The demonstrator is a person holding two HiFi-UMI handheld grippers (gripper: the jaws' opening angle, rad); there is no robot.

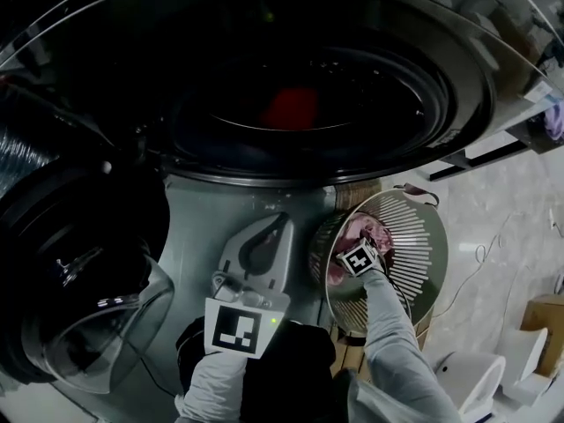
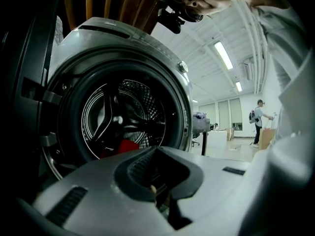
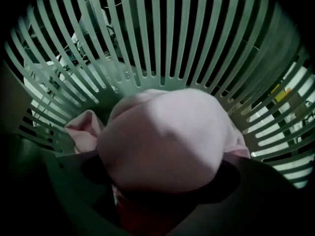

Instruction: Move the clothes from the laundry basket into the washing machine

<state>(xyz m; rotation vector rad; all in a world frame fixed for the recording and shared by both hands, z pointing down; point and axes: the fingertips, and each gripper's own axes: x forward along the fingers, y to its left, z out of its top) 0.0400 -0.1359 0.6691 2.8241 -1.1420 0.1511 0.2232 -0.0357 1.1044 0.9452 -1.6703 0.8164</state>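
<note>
basket (image 1: 421,252) slats surround pink cloth (image 3: 167,136) clamped by right gripper (image 1: 352,250) fingers; left gripper (image 1: 275,227) fingers closed.

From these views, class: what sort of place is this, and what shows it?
Likely a large office or test hall, not a home: washing machine, long ceiling lights, person across the open floor.

A distant person (image 2: 258,118) stands under ceiling lights (image 2: 223,55); a cardboard box (image 1: 545,314) sits on the floor (image 1: 493,236).

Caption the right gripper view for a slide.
Right gripper deep in the slatted green plastic laundry basket, closed on bunched pink cloth.
</note>
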